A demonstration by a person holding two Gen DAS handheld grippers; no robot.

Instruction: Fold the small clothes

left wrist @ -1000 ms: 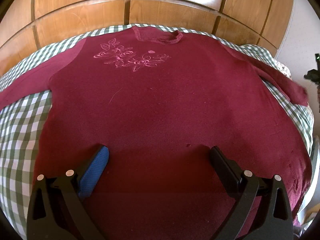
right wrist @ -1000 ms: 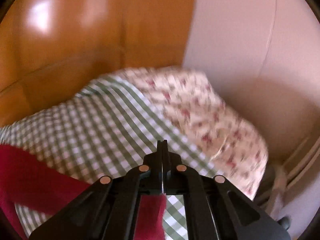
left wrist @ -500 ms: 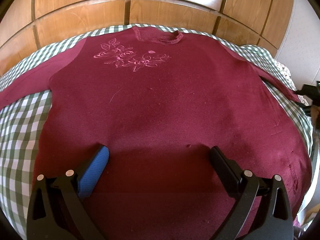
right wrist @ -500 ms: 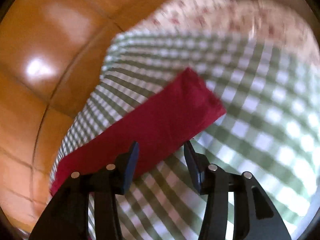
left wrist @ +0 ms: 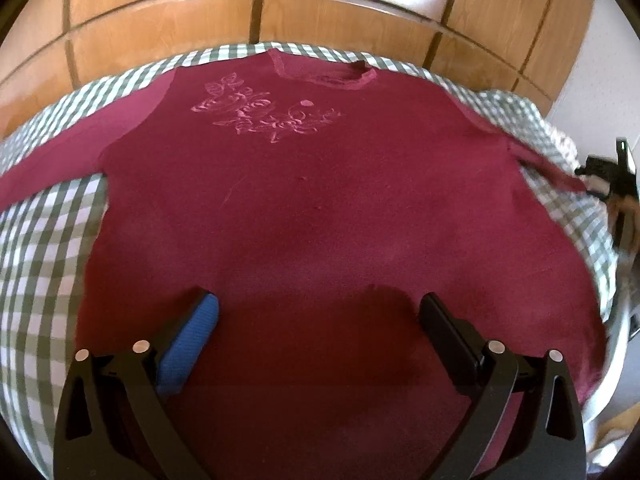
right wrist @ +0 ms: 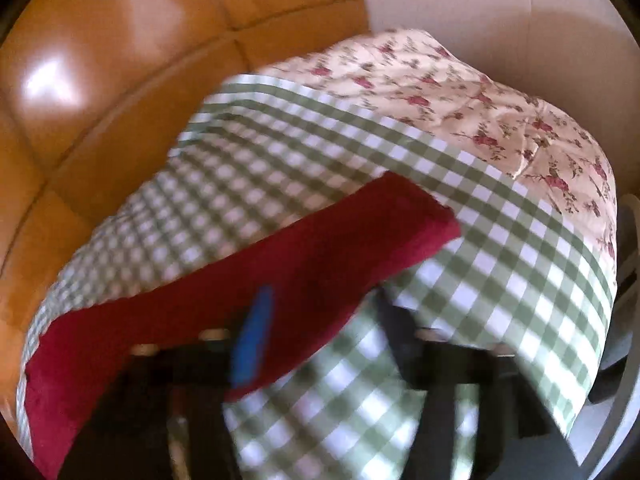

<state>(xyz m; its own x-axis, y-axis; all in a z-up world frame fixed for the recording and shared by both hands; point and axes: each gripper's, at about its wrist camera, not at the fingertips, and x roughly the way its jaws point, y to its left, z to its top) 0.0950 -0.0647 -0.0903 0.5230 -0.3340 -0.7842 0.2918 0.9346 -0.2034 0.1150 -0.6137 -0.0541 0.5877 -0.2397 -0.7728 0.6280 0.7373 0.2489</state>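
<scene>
A dark red long-sleeved top (left wrist: 320, 216) with pink flower embroidery lies flat, front up, on a green checked cloth (left wrist: 44, 248). My left gripper (left wrist: 316, 320) is open and empty, hovering over the top's lower middle. My right gripper (right wrist: 324, 320) is open and blurred; it hovers over the top's right sleeve (right wrist: 320, 256), which lies stretched out on the checked cloth (right wrist: 500, 280). The sleeve's cuff points to the upper right. The right gripper also shows at the far right edge of the left wrist view (left wrist: 612, 176).
A wooden panelled headboard (left wrist: 320, 12) runs along the far side. A floral fabric (right wrist: 460, 92) lies beyond the checked cloth at the right corner, by a pale wall (right wrist: 500, 12). The cloth drops off at the right edge.
My right gripper has let go of the sleeve, opened wide and drawn back; the sleeve now lies flat on the cloth. My left gripper has stayed in place, open.
</scene>
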